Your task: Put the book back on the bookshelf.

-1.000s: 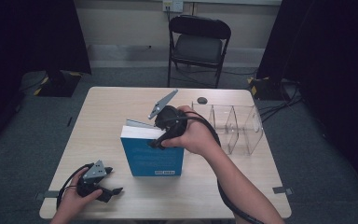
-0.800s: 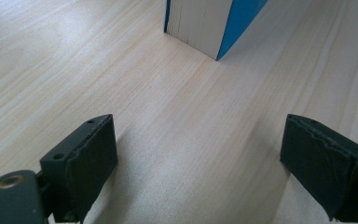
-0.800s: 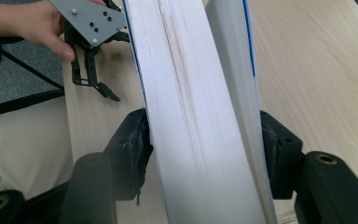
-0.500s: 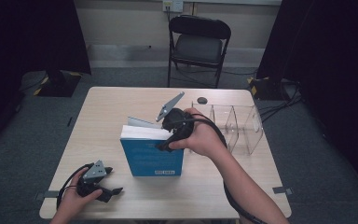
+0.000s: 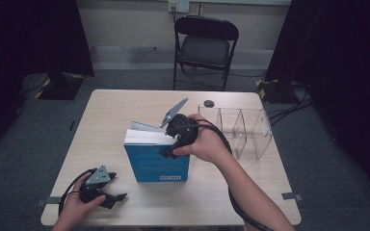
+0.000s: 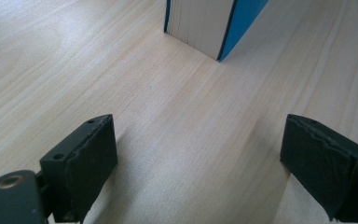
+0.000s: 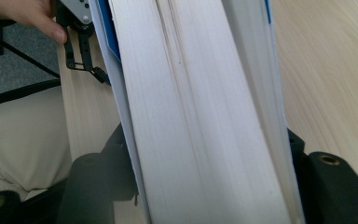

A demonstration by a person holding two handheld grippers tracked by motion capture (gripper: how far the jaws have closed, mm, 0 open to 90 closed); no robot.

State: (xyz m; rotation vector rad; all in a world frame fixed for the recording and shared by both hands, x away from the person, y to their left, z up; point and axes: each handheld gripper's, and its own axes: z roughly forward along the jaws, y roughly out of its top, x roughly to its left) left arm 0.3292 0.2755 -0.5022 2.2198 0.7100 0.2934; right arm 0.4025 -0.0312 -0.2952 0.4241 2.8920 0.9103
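two grippers are at work on a pale wooden table (image 5: 125, 103). the right gripper (image 5: 169, 150) sits at the table's centre, gripped in the person's right hand (image 5: 207, 143), and its jaws are clamped on the top edge of a blue book (image 5: 158, 166) that stands upright on its bottom edge, front cover facing the person at 6 o'clock. in the right gripper view the book's white page block (image 7: 200, 116) runs between the two black jaws, with the blue cover edges on either side, so the jaws are closed on the book's full thickness. a grey three-cornered plate (image 5: 174, 111) juts up from that gripper toward 12 o'clock

the left gripper (image 5: 112, 198) rests near the table's 7 o'clock corner, held by the left hand (image 5: 77, 204), well apart from the book. in the left gripper view its jaws stand wide with bare wood between them, and the book's lower corner (image 6: 214, 25) shows ahead at 12 o'clock, untouched

at 3 o'clock from the book stands a clear plastic organiser (image 5: 243, 127) with several compartments, just beside the right hand. a small dark round object (image 5: 209, 103) lies on the table toward 1 o'clock, near the organiser's far corner. beyond the table's 12 o'clock edge stands a black folding chair (image 5: 206, 45) on grey carpet
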